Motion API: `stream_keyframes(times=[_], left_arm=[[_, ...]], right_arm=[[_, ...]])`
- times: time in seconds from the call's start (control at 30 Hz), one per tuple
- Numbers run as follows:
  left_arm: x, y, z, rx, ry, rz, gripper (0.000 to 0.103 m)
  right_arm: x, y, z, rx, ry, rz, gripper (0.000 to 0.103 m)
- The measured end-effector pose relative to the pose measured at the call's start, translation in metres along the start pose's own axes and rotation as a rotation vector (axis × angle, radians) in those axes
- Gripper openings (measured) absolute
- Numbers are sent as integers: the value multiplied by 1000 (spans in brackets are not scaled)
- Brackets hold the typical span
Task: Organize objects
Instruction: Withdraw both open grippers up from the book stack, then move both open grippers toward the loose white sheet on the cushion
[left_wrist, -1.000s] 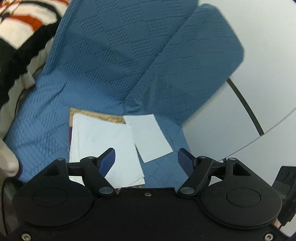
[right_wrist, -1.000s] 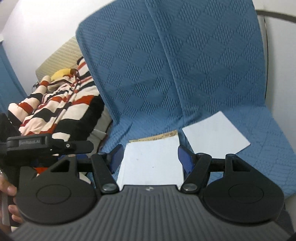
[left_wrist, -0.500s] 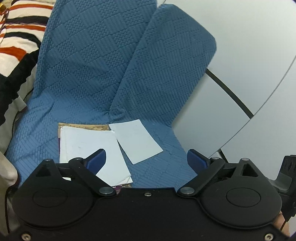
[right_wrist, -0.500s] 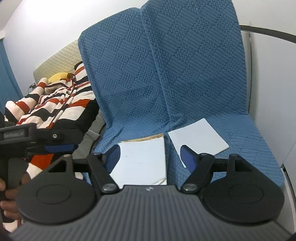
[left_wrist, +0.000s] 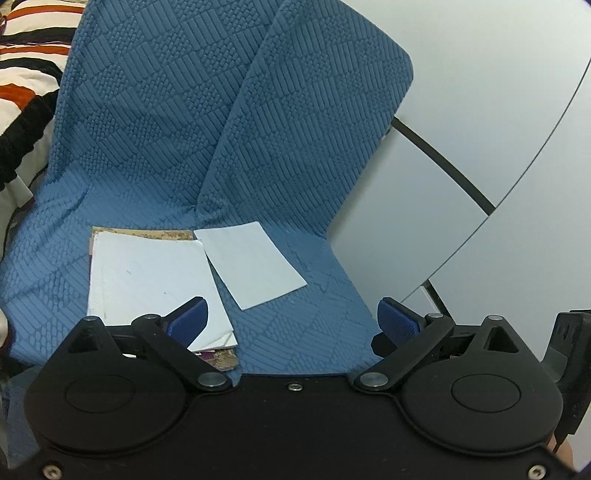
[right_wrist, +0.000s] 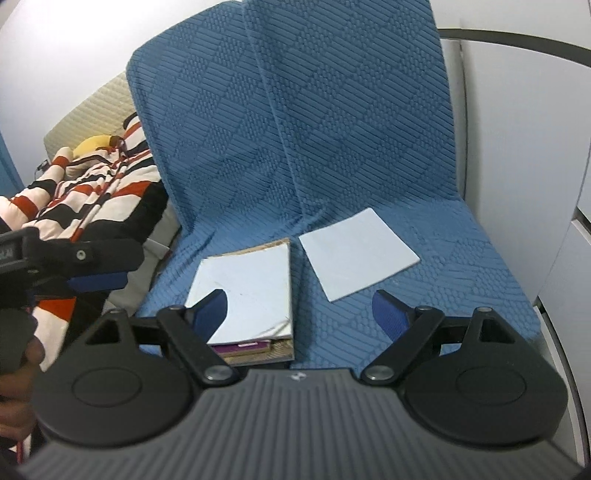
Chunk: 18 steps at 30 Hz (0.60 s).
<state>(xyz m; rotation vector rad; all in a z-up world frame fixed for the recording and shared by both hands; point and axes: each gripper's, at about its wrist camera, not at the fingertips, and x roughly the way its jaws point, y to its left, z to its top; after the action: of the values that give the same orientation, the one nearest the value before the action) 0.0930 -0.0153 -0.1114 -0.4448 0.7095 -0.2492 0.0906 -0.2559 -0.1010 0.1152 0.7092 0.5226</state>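
Observation:
A stack of books with a white cover on top (left_wrist: 147, 280) (right_wrist: 247, 291) lies on the blue quilted seat (left_wrist: 303, 332) (right_wrist: 461, 258). A single white sheet (left_wrist: 255, 269) (right_wrist: 356, 253) lies flat to its right, touching its far corner. My left gripper (left_wrist: 291, 319) hovers wide open in front of them, nothing between its blue pads (left_wrist: 186, 317). My right gripper (right_wrist: 299, 308) hangs above the seat's front, jaws still opening and empty. The left gripper's blue finger (right_wrist: 99, 280) shows at the right wrist view's left edge.
A striped red, black and cream blanket (right_wrist: 85, 199) with a yellow plush toy (right_wrist: 96, 142) lies left of the seat. A white wall and panel with dark trim (left_wrist: 461, 184) stand to the right. A hand (right_wrist: 22, 369) grips the left tool.
Both grippers have pulled back from the seat, so books and sheet look smaller and farther. Both pairs of jaws have spread wider. The books and sheet have not moved.

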Motion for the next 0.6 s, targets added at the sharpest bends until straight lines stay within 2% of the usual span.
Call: stream_keyframes(times=[0.27,0.6], left_arm=[[14,-6,-2,12,7,5,98],[50,-4,-3,15,-8,13,98]], right_arm=[[0,-12,-6,20,0,-17,87],[22,-30,-13,38,-2,-55,87]])
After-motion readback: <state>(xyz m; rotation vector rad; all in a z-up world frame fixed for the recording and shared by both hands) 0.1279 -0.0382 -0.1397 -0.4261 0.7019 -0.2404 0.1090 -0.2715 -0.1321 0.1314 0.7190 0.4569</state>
